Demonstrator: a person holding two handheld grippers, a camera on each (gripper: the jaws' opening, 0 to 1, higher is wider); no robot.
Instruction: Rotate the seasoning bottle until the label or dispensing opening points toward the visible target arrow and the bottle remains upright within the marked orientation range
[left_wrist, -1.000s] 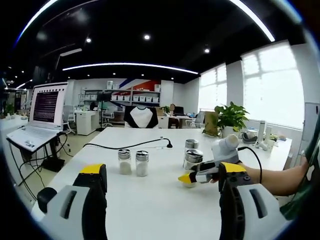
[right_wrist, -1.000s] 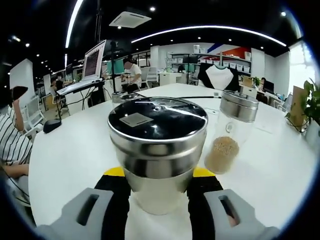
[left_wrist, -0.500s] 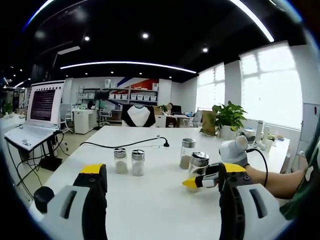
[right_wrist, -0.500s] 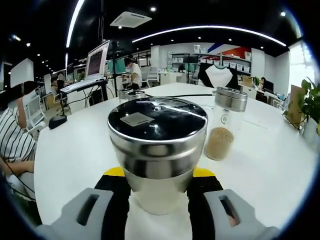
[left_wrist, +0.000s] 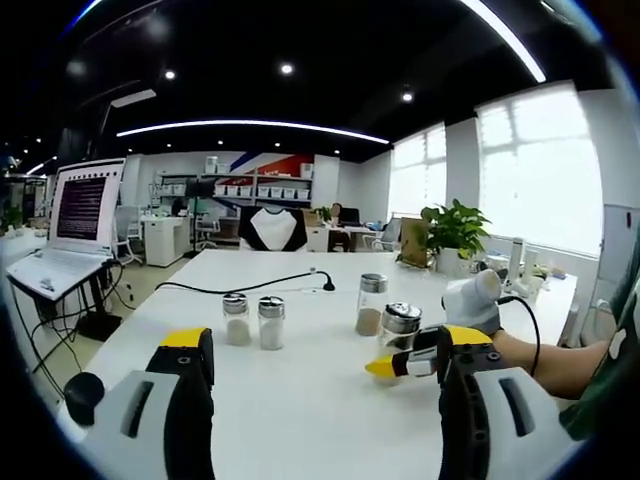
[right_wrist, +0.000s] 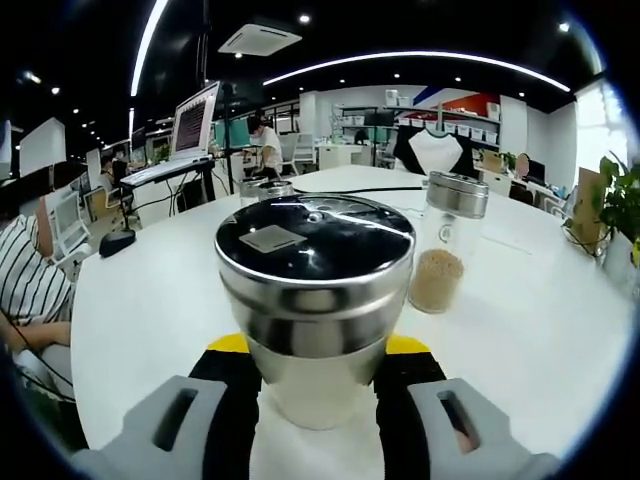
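Note:
The seasoning bottle (right_wrist: 315, 290) is a glass jar with a steel lid and pale contents. It stands upright between the yellow-tipped jaws of my right gripper (right_wrist: 318, 350), which is shut on its body. In the left gripper view the same bottle (left_wrist: 400, 326) sits right of centre on the white table (left_wrist: 300, 400), with the right gripper (left_wrist: 398, 366) coming in from the right in a white-gloved hand. My left gripper (left_wrist: 322, 345) hovers open over the near table with nothing between its jaws. I cannot make out a target arrow.
A second steel-lidded bottle with brown granules (right_wrist: 443, 255) stands just beyond the held one. Two small shakers (left_wrist: 252, 320) stand to the left, with a black cable (left_wrist: 250, 288) behind them. A laptop (left_wrist: 75, 225) is at far left, a plant (left_wrist: 452, 235) at the right, and a seated person (right_wrist: 25, 290) beside the table.
The right gripper has drawn the held bottle back, away from the brown-granule bottle; the gap between them has grown. The left view has shifted slightly; its jaws stay open.

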